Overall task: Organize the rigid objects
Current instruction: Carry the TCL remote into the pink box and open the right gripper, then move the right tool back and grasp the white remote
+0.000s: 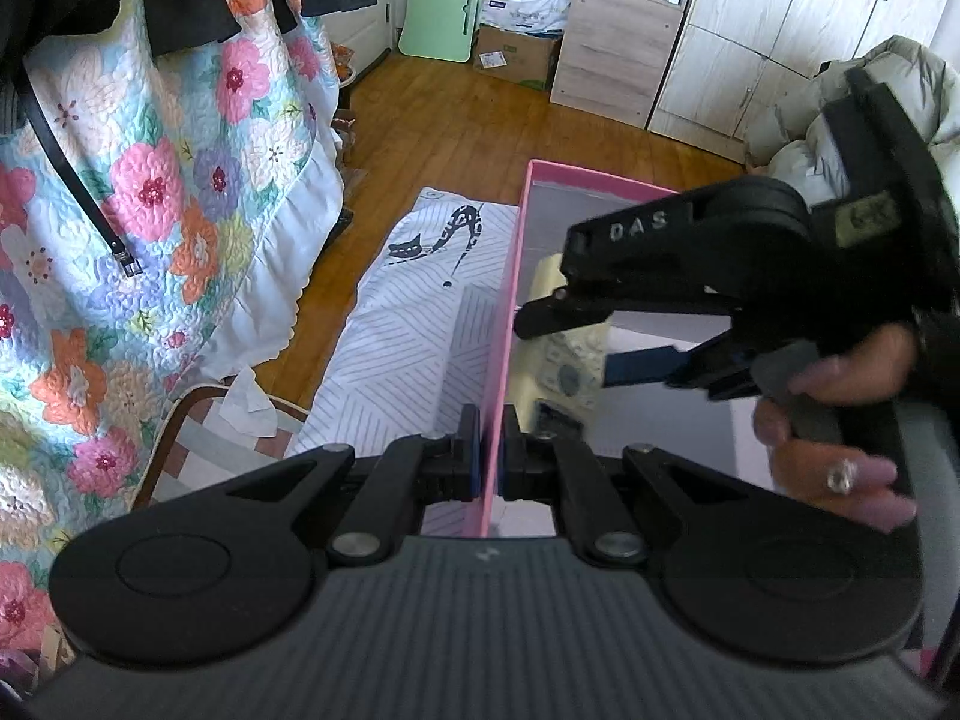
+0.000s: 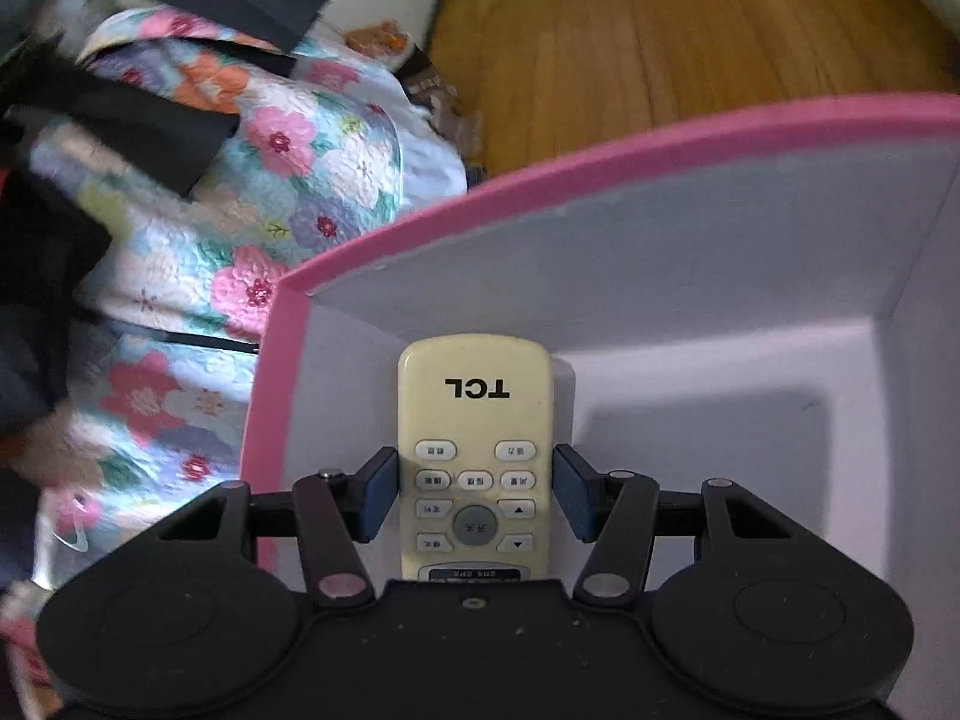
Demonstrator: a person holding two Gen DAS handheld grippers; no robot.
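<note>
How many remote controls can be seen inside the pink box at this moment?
1. A cream plastic TCL remote control is inside the pink-rimmed cardboard box, between the right gripper's blue pads, near the box's left wall. The gripper bodies hide part of the floor, so more may be unseen.

Box (image 2: 600, 174) is bubblegum pink on the outside and rim, pale grey-white inside. The remote (image 2: 474, 456) in it is a yellowed cream with black TCL lettering, white buttons and one grey round one. Both grippers are black with blue pads (image 2: 379, 495). The quilt (image 1: 150, 180) is pastel florals: pink, orange, purple. The cloth (image 1: 414, 324) is white with grey stripes and a black cat print, over an orange-brown wood floor (image 1: 480, 120).
</note>
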